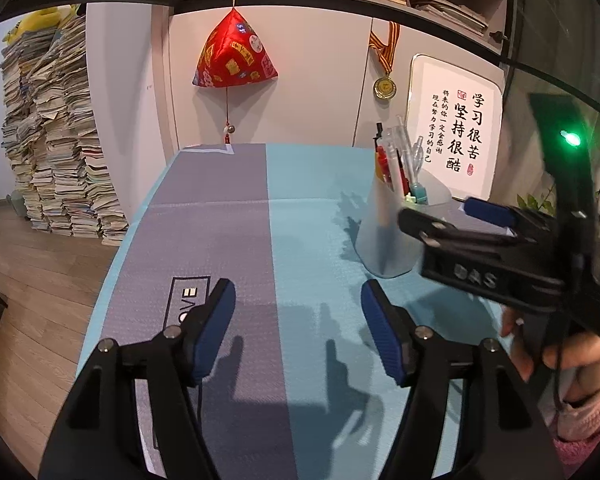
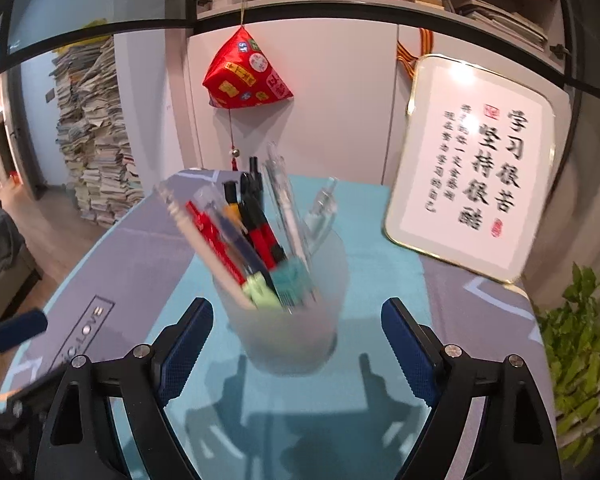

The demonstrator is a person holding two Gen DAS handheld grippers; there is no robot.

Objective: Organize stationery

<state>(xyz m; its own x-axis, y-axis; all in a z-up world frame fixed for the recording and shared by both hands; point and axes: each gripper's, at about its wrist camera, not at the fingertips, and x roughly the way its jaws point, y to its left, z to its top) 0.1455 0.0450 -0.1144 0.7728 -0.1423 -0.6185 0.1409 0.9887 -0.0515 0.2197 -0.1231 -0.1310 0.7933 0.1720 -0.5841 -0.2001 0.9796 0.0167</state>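
A frosted translucent pen cup (image 2: 296, 336) stands upright on the blue and grey desk mat (image 2: 132, 264), filled with several pens (image 2: 252, 232), red, black and clear. My right gripper (image 2: 298, 312) is open, its blue pads on either side of the cup's base and not touching it. In the left wrist view the same cup (image 1: 384, 240) stands at the right, with the right gripper (image 1: 452, 216) just beyond it, held in a hand. My left gripper (image 1: 296, 300) is open over bare mat, nothing between its fingers. One of its blue pads (image 2: 18, 330) shows at the left edge of the right wrist view.
A framed calligraphy board (image 2: 476, 168) leans on the wall behind the cup. A green plant (image 2: 580, 340) is at the table's right. A red pouch (image 1: 234, 56) hangs on the wall. Tall paper stacks (image 1: 56, 140) stand on the floor beyond the table's left edge.
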